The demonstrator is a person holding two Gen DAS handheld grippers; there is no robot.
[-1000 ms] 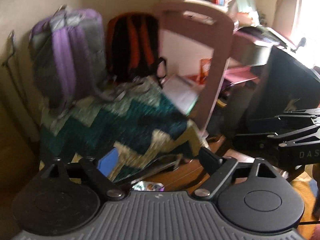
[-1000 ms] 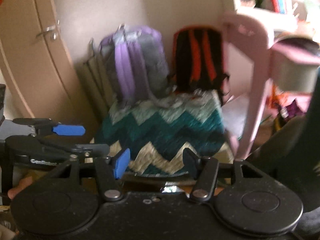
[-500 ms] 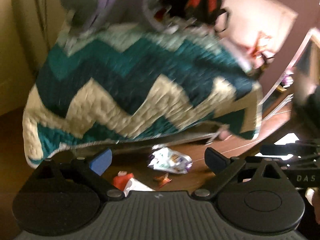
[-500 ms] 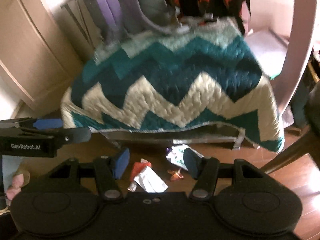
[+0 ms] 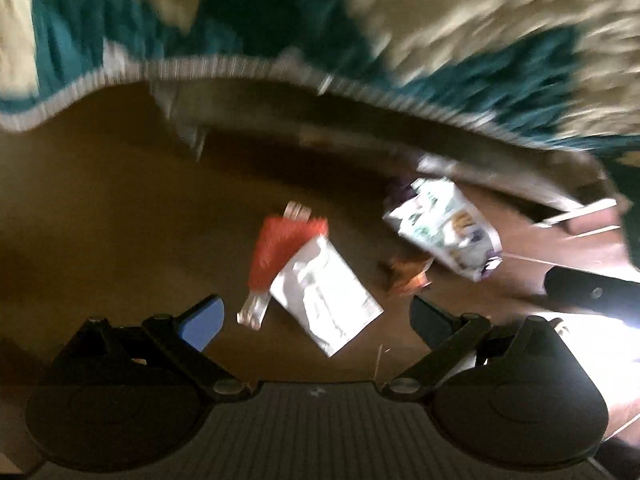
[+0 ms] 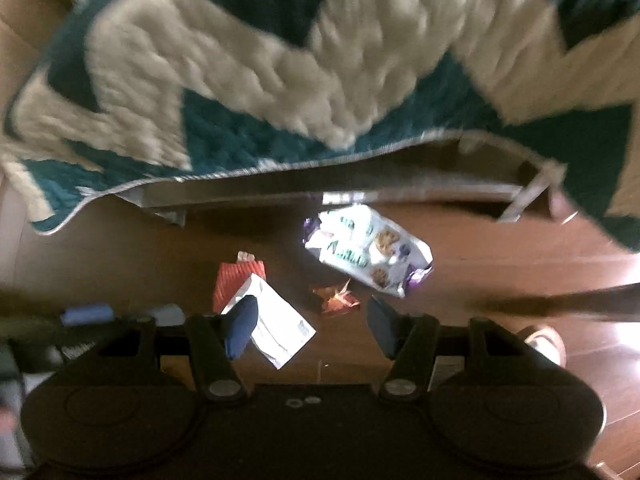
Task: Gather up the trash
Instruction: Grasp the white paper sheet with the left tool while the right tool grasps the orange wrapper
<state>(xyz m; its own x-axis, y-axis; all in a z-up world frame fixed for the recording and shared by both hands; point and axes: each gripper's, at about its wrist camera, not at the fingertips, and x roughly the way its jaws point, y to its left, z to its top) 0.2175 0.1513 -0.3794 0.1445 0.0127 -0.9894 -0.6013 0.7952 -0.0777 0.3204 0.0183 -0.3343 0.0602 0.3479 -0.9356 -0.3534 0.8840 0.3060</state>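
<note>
Four pieces of trash lie on the floor [image 5: 100, 220] at frame centre: a white packet [image 5: 326, 300] overlapping a red wrapper [image 5: 280, 252], a small orange scrap [image 5: 408, 276], and a cookie bag [image 5: 444, 228] nearest the quilt [image 5: 480, 40] edge above. Bare floor spreads left. Left gripper [image 5: 316, 320] and right gripper [image 6: 312, 328] both gape, empty.

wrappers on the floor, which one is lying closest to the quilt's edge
The white and purple cookie bag, almost under the quilt's hanging edge. The red wrapper, white packet and small orange wrapper lie farther out.
</note>
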